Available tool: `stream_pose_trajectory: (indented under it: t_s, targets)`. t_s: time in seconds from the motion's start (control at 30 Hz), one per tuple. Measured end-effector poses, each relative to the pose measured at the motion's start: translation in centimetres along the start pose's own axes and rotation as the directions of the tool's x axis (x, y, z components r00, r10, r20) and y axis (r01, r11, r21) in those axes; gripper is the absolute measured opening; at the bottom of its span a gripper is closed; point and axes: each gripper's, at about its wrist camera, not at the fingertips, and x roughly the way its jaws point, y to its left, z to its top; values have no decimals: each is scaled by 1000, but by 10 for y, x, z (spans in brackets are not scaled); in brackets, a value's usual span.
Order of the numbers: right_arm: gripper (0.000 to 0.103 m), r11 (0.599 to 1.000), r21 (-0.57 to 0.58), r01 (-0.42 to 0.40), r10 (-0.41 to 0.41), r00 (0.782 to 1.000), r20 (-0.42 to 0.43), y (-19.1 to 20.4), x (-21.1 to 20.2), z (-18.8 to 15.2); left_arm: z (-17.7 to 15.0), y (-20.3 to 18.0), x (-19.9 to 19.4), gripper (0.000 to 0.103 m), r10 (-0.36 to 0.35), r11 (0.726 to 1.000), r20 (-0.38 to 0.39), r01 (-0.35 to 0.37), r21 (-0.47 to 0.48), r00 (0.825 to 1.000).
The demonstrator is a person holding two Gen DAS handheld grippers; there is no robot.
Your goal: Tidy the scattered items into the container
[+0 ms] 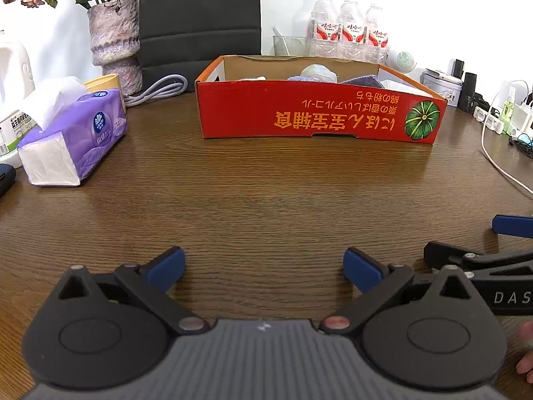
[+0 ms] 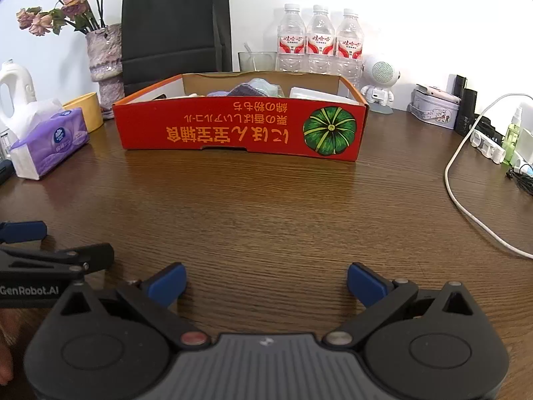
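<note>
A red cardboard box [image 1: 299, 116] with a green pumpkin picture stands on the brown wooden table; it also shows in the right wrist view [image 2: 233, 126]. Inside it lie purple cloth [image 2: 245, 90], a pale green item [image 1: 318, 71] and a white flat item [image 2: 316, 95]. My left gripper [image 1: 263, 266] is open and empty, low over the table in front of the box. My right gripper [image 2: 266, 283] is open and empty, beside the left one. Each gripper's arm shows at the other view's edge.
A purple tissue pack [image 1: 73, 136] and yellow cup [image 2: 85, 110] lie left. A vase of dried flowers [image 1: 115, 43], black bag [image 2: 173, 26] and water bottles [image 2: 319, 40] stand behind. A white cable [image 2: 466, 193], tin [image 2: 433, 110] and chargers lie right.
</note>
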Motion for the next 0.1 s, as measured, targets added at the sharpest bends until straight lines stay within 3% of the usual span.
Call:
stream_pose_trajectory:
  t_s: [0.1]
  targets:
    - [103, 1000, 0, 0, 0, 1000, 0, 0, 0, 0, 0, 0, 0, 103, 0, 1000, 0, 0, 0, 1000]
